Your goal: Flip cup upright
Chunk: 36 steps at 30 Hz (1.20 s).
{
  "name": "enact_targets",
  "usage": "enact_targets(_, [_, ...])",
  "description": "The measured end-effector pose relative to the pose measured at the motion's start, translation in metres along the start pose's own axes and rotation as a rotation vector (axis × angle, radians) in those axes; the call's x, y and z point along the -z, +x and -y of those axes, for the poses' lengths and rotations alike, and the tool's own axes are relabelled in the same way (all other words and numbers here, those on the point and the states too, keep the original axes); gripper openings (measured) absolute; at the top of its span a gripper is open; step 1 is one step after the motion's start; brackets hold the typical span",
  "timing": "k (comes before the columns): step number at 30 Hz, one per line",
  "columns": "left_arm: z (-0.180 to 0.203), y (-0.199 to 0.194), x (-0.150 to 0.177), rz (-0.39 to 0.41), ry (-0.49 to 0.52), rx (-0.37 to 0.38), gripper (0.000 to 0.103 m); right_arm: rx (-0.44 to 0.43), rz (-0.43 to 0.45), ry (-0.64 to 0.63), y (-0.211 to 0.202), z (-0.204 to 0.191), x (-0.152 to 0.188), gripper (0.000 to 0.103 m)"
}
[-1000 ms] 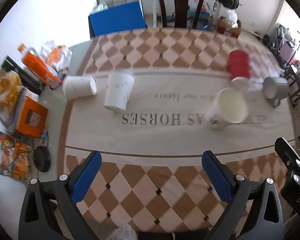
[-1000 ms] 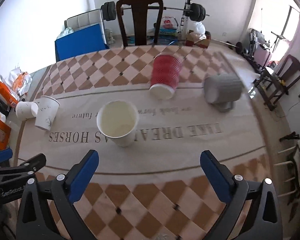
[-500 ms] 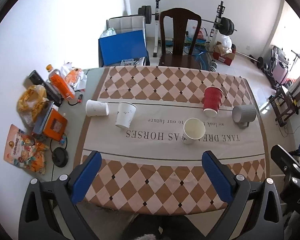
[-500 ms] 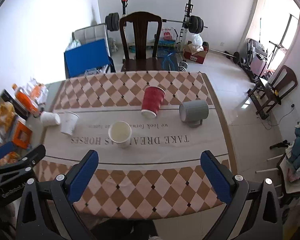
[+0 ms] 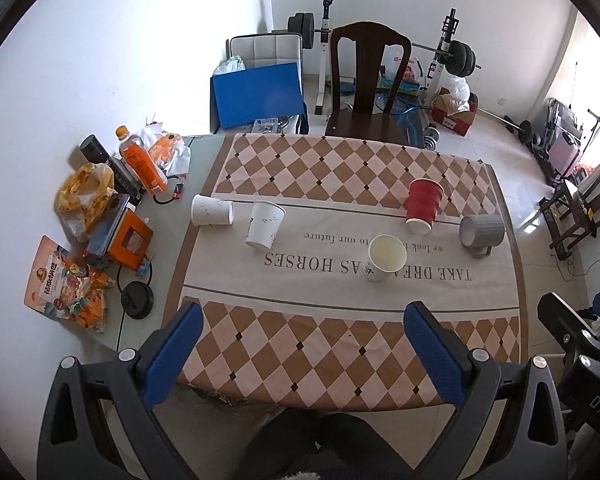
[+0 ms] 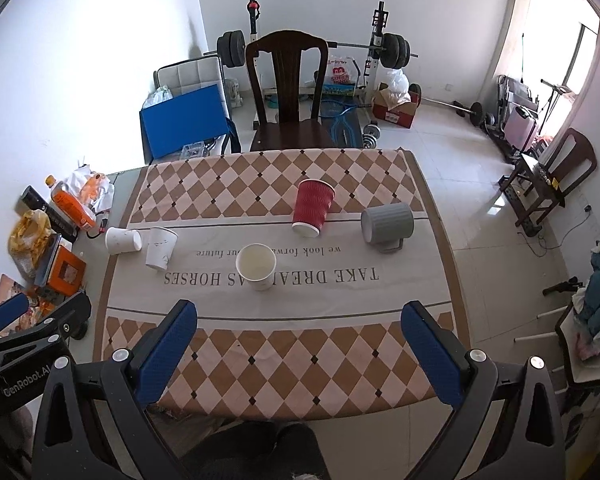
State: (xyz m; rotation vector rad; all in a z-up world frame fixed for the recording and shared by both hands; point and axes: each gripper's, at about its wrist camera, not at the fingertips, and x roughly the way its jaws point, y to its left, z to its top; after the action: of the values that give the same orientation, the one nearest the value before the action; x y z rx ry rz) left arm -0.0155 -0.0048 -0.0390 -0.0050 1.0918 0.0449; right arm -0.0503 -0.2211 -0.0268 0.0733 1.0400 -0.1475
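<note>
So far 1 white cup (image 6: 256, 266) stands upright, mouth up, mid-table on the printed cloth (image 6: 400, 280). The red cup (image 6: 313, 208) and another paper cup (image 6: 162, 248) look inverted; a third paper cup (image 6: 123, 241) and the grey mug (image 6: 387, 224) lie on their sides. My left gripper (image 5: 300, 352) and right gripper (image 6: 298, 348) hover high above the near edge, jaws spread wide, holding nothing. Judged: 4 left.
</note>
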Motion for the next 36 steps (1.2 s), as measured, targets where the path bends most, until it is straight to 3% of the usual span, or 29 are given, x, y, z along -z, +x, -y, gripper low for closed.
enact_targets(14, [-0.003,-0.010,0.005,0.000,0.018,0.003,0.102,0.012,0.001,0.007,-0.018,-0.002,0.004,0.103])
enact_targets(36, [-0.002,-0.009,0.000,0.004,0.042,-0.012,0.102,0.012,-0.017,0.005,-0.008,0.005,0.005,0.103])
